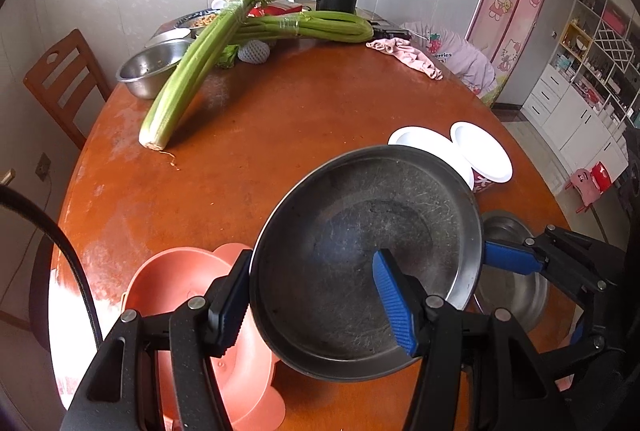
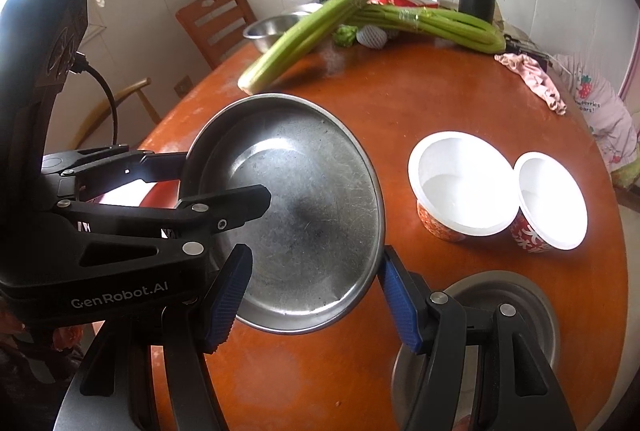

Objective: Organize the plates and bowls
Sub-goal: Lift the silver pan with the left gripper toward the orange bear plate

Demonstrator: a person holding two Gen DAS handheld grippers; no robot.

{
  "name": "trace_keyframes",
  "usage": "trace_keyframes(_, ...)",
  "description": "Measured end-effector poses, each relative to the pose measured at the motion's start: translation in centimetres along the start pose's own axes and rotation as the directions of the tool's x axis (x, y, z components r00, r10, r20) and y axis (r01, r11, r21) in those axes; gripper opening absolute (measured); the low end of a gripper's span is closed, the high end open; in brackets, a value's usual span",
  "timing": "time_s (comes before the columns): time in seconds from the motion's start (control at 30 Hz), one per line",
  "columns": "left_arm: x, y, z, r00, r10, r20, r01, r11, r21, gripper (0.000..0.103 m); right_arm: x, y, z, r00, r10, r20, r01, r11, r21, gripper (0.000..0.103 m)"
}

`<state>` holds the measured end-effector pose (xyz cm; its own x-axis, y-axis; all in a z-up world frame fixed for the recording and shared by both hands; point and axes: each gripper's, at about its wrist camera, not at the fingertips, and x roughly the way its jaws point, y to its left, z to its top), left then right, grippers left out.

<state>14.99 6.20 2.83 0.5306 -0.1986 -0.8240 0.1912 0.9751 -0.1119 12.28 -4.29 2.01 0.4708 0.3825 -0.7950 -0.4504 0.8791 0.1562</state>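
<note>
Both grippers, left (image 1: 316, 303) and right (image 2: 316, 301), clench opposite rims of the steel plate (image 1: 368, 255), sharing its weight to hold it tilted above the table (image 1: 280, 119), seemingly bound for stacking.

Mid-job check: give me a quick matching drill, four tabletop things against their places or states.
Things:
1. steel plate
2. pink basin
3. two red-patterned white bowls
4. celery bunches

Places or states:
A. far side of the table, crossed over each other
B. side by side, touching, empty
C. lifted and tilted, its rim between the jaws of both grippers
D. on the table beside the left gripper

Pairs: 1-C, 2-D, 3-B, 4-A
</note>
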Motion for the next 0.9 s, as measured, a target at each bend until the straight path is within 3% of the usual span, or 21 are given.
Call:
trace_keyframes(0.43, -4.1, 2.4, -2.3, 0.998, 0.031, 0.051, -0.029, 0.998, -0.049, 0.059, -2.1, 4.7, -0.3, 0.999, 0.016, 0.039, -0.012, 0.996, -0.092, 0.067)
trace_keyframes(0.9, -7.5, 6.8, -4.1, 0.991, 0.103, 0.082, -0.093, 0.989, -0.117, 0.059, -1.7, 9.5, 1.0, 0.996, 0.069, 0.05, -0.058, 0.979, -0.195, 0.067)
